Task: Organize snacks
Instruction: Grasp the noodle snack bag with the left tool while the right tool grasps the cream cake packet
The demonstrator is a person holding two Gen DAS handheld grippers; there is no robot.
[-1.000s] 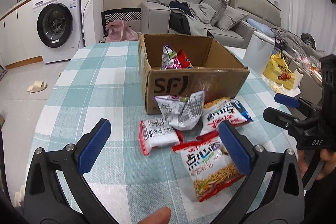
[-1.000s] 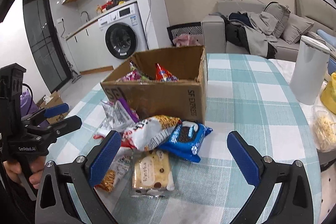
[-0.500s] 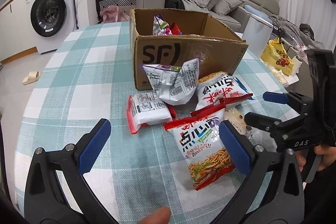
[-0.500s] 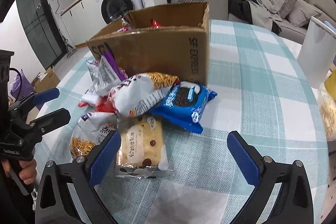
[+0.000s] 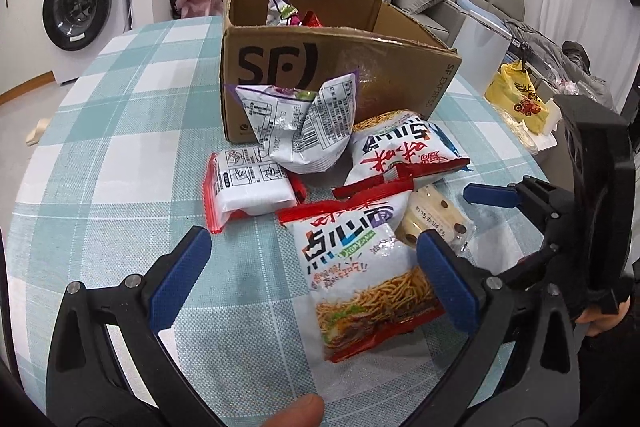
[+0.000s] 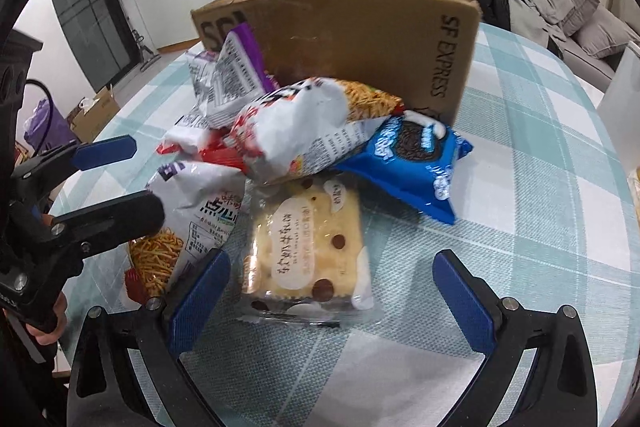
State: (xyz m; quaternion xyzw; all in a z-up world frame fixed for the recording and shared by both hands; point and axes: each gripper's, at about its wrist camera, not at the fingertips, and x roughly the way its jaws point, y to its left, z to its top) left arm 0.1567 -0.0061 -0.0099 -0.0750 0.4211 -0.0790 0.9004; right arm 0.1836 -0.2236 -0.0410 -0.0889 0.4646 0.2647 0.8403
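A: Left gripper (image 5: 316, 275) wide open, nothing held, straddling the noodle-snack bag (image 5: 360, 267). Right gripper (image 6: 332, 285) also spread, empty, around the chocolate-chip cake pack (image 6: 308, 251).

B: Rest of the pile?

A: Beside the cardboard box (image 5: 328, 67) on the checked tablecloth (image 5: 120, 131). Blue cookie pack (image 6: 412, 159) and another noodle bag (image 6: 304, 123) overlap the cake's far edge.

B: Risk?

A: Lifting the cake likely drags those two. Slick wrappers may slip. Grippers sit close and could collide.
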